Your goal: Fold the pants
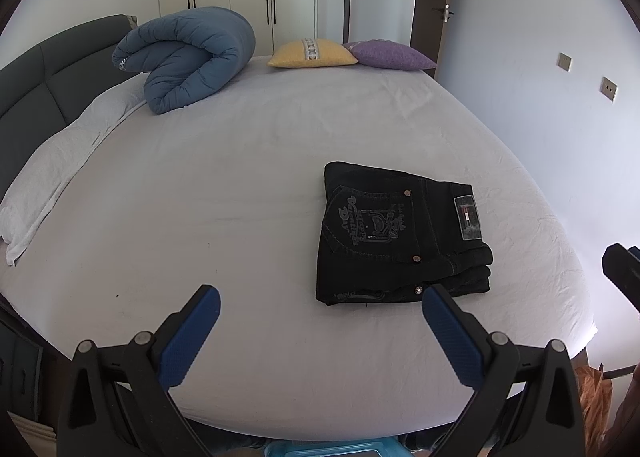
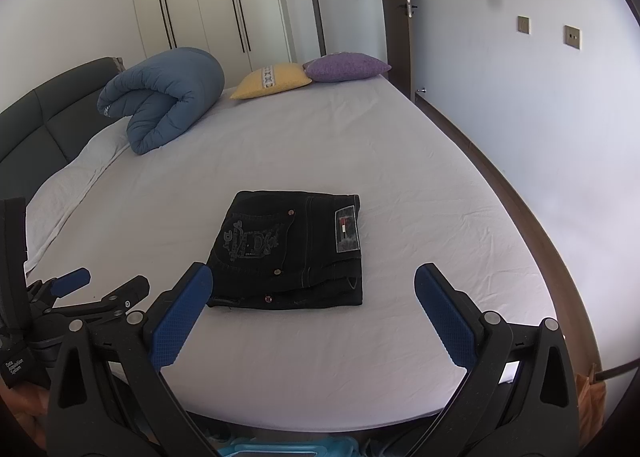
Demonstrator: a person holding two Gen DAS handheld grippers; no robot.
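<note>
Black pants (image 1: 400,233) lie folded into a compact rectangle on the white bed sheet (image 1: 240,177), back pocket with embroidery and a waistband label facing up. They also show in the right wrist view (image 2: 292,249). My left gripper (image 1: 320,309) is open and empty, held above the near edge of the bed, left of and short of the pants. My right gripper (image 2: 314,289) is open and empty, just short of the pants' near edge. The left gripper also shows at the left of the right wrist view (image 2: 100,285).
A rolled blue duvet (image 1: 188,57) lies at the far left by the dark headboard (image 1: 44,73). A yellow cushion (image 1: 312,53) and a purple cushion (image 1: 388,55) lie at the far edge. A white wall (image 1: 540,97) runs along the right side. White pillows (image 1: 52,185) line the left.
</note>
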